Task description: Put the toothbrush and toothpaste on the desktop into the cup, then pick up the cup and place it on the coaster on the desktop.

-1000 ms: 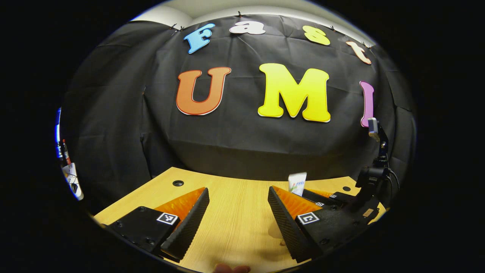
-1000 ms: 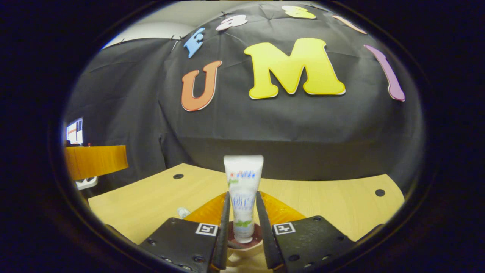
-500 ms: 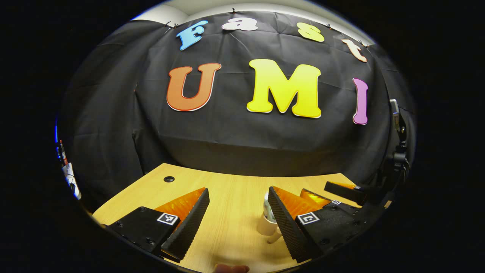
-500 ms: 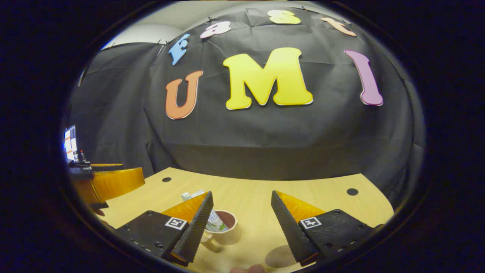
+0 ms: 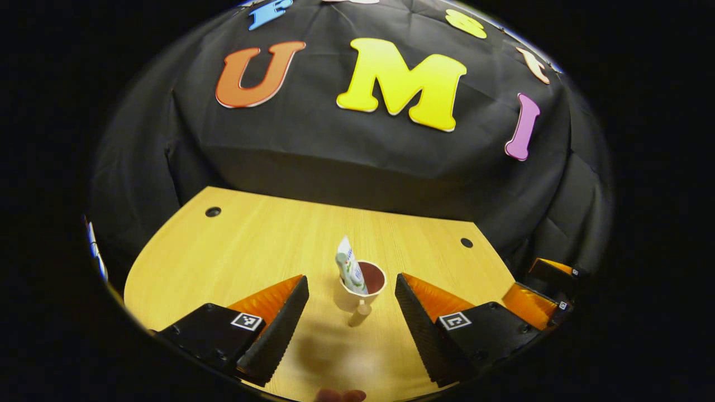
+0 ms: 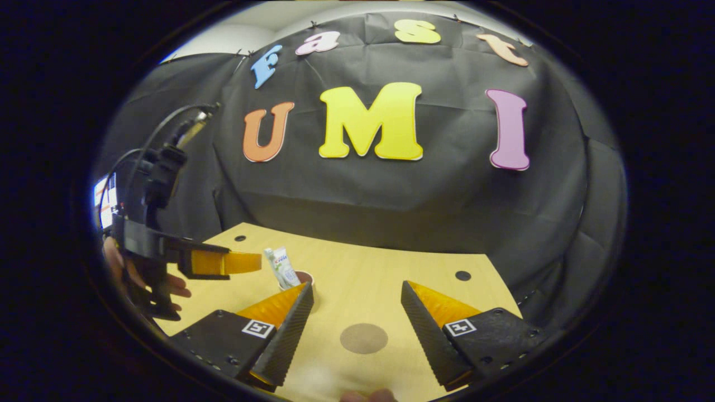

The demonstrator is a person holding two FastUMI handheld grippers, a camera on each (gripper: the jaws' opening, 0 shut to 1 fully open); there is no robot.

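Both grippers gape; toothpaste (image 5: pixel 349 272) leans in cup (image 5: pixel 362 290), coaster (image 6: pixel 363 338) apart.

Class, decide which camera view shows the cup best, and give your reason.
The left gripper view: the cup stands centred between the open jaws, with rim, dark inside, handle and the toothpaste in it all plain. In the right gripper view one finger covers most of the cup, leaving a bit of rim.

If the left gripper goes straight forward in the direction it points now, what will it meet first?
Most likely the cup, which stands on the desk ahead, centred between the open fingers of the left gripper, with the toothpaste leaning inside. The gripper seems slightly above the cup, so depth is uncertain.
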